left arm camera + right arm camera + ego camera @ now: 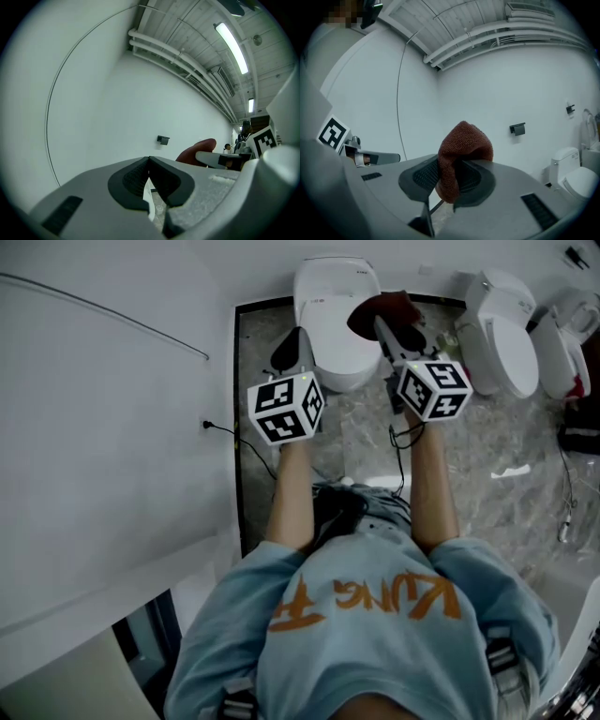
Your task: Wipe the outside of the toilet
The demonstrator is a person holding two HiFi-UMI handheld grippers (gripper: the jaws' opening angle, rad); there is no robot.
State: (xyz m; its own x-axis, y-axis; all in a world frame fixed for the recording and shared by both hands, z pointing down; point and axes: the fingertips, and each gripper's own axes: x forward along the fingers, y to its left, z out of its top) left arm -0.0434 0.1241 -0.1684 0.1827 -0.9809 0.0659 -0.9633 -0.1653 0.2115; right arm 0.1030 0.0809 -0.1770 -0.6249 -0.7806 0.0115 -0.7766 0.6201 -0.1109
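Note:
The white toilet [334,326] stands ahead of me in the head view, lid down, against the back wall. My right gripper [382,322] is shut on a dark red cloth [384,307], held over the right side of the toilet's lid. In the right gripper view the cloth [461,150] bulges up between the closed pads. My left gripper [292,347] hovers by the toilet's left side, apart from it. In the left gripper view its pads [164,180] meet with nothing between them; the cloth [197,149] shows beyond.
Two more white toilets [503,336] [562,345] stand to the right. A white wall [103,409] runs close on the left, with a black cable [225,432] at its foot. A paper holder [517,129] hangs on the back wall. Marble floor [366,442] lies below.

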